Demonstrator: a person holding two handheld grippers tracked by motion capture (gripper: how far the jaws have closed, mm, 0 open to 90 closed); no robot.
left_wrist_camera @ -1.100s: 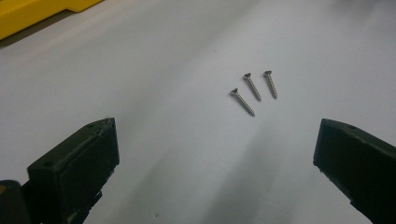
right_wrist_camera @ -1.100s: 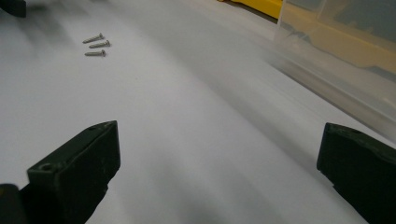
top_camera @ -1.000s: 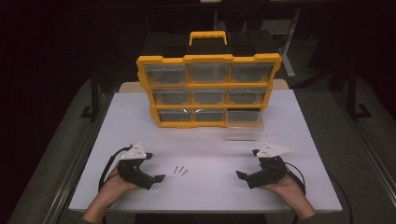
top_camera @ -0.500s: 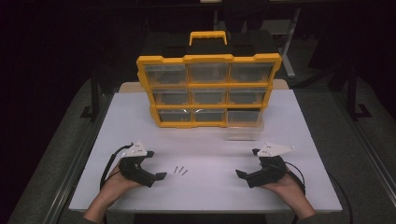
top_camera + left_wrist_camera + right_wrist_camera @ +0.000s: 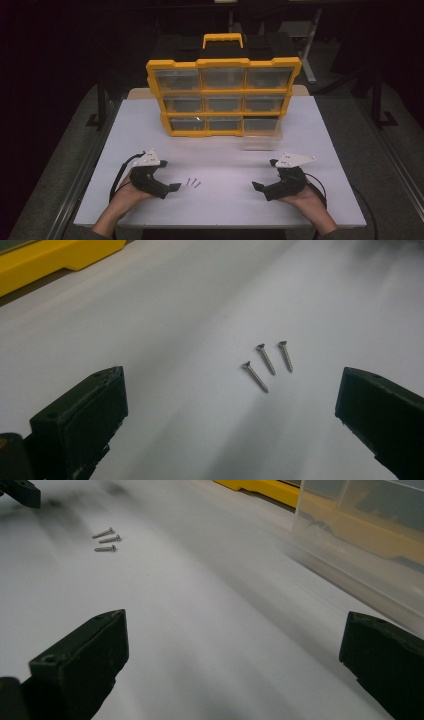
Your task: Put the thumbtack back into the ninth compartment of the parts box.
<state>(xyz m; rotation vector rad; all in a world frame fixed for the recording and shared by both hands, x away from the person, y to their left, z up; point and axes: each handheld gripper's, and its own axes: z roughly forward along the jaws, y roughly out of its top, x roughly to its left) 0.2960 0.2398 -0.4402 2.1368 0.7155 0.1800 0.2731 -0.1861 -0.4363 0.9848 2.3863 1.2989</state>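
Organizer (image 5: 223, 95) drawers seemingly empty (clear drawer (image 5: 261, 136) pulled out).

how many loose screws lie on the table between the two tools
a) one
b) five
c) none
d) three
d: the left gripper view shows three screws lying side by side on the white table, ahead of the open left tool; the high view shows them too.
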